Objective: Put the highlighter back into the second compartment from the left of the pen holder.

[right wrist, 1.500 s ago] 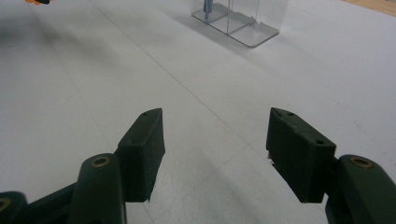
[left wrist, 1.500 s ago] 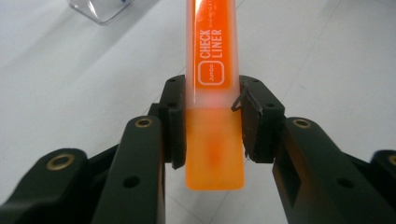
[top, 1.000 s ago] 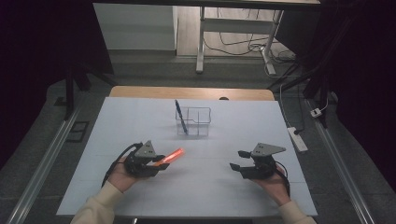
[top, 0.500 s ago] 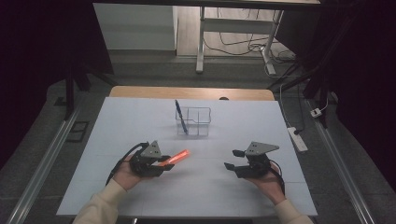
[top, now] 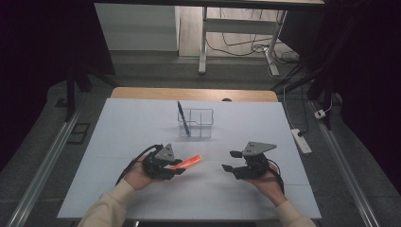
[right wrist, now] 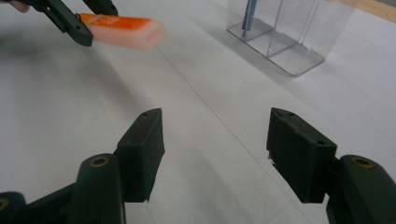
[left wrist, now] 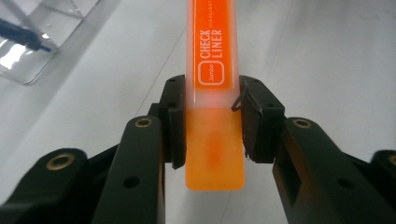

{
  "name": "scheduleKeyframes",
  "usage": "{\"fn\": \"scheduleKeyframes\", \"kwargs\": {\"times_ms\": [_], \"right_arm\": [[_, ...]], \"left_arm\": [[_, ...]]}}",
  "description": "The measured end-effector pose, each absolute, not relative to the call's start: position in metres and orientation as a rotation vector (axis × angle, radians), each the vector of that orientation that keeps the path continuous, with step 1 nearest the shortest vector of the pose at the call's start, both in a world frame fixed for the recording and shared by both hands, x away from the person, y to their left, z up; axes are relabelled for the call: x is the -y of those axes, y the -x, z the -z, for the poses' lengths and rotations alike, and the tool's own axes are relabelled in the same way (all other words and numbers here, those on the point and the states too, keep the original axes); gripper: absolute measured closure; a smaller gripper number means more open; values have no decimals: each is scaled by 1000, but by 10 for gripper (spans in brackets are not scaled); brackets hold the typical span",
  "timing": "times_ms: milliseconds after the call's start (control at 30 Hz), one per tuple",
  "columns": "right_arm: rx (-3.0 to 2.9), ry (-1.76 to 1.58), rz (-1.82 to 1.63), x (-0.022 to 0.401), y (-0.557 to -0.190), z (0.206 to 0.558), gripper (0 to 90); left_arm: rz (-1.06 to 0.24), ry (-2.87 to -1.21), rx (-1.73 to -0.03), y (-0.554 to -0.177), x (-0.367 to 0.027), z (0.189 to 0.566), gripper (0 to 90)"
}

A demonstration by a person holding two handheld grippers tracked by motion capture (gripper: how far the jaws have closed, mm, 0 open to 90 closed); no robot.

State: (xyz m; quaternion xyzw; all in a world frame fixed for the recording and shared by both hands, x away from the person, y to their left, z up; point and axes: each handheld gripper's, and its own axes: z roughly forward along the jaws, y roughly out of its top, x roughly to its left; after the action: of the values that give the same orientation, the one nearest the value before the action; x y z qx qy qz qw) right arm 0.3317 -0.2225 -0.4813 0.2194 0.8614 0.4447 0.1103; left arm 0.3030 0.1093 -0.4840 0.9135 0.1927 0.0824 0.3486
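Note:
An orange highlighter (top: 188, 162) is clamped in my left gripper (top: 176, 168), held above the white table and pointing right and slightly away. In the left gripper view both pads press on the highlighter (left wrist: 214, 88), whose label reads CHECK LINER. My right gripper (top: 229, 167) is open near the table's front right, its jaws facing left toward the highlighter's tip. Its own view shows the two fingers (right wrist: 142, 149) spread over bare table, with the highlighter (right wrist: 126, 29) at the top left. A clear plastic organiser (top: 196, 122) stands behind, with a blue pen (top: 183, 118) leaning in its left compartment.
The white table top (top: 118, 127) spreads wide around both hands. A wooden edge (top: 194, 94) runs along its far side. A white power strip (top: 301, 140) lies on the floor to the right. Metal rails flank the table.
Both hands have drifted toward each other: the left gripper with the highlighter moved right, the right gripper moved left. The organiser and pen stayed put.

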Motion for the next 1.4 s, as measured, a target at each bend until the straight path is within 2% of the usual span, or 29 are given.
{"fn": "scheduleKeyframes", "kwargs": {"times_ms": [767,1400], "right_arm": [[-2654,-498,-1266,184,-335,479,368],[-2810,-308,-1116,153,-335,487,383]], "left_arm": [[-183,-2489,-412,-310,-75,494,648],[-148,-2516,-368,-309,-63,497,647]]}}
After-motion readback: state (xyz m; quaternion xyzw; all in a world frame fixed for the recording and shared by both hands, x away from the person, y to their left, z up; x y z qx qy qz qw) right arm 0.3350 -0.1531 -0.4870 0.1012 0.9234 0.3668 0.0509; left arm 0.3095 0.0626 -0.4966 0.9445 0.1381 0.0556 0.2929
